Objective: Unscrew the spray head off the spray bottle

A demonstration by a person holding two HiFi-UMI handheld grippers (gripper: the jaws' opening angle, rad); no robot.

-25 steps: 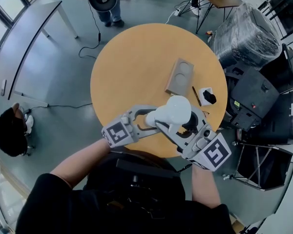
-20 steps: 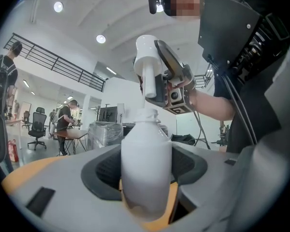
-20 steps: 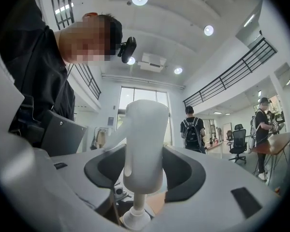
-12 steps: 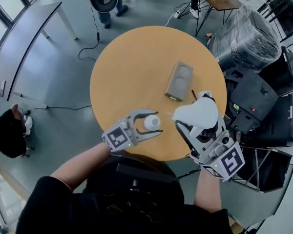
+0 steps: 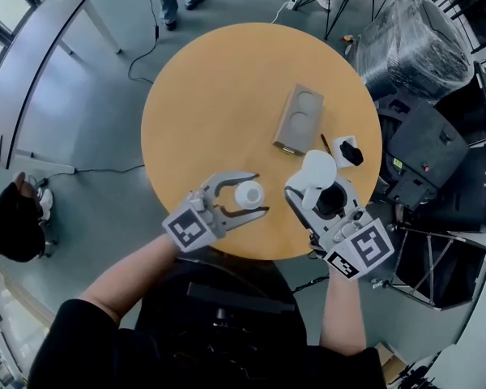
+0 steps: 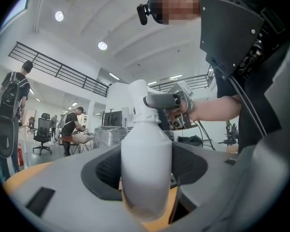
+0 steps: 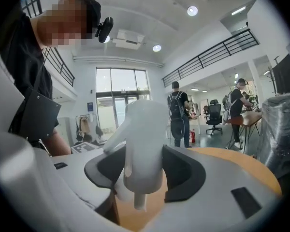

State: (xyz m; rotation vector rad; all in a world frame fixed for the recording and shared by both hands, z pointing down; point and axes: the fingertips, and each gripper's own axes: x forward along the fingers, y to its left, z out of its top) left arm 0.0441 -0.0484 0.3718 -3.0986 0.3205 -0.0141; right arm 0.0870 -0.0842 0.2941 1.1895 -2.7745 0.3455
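Sitting clear of its bottle now, the white plastic spray head [image 5: 318,171] is clamped in the right gripper [image 5: 317,193]; a second ago the two were joined. The left gripper [image 5: 260,194] clasps the white plastic bottle body [image 5: 249,194] over the round wooden table [image 5: 219,96]. The unscrewing looks finished, and only setting the parts down remains.

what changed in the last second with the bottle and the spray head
The spray head came off the bottle: the right tongs, shut on it, carried it off to the right. The left tongs kept their hold on the bottle and barely moved. Both grips stayed as they were, and the brown tray kept its place.
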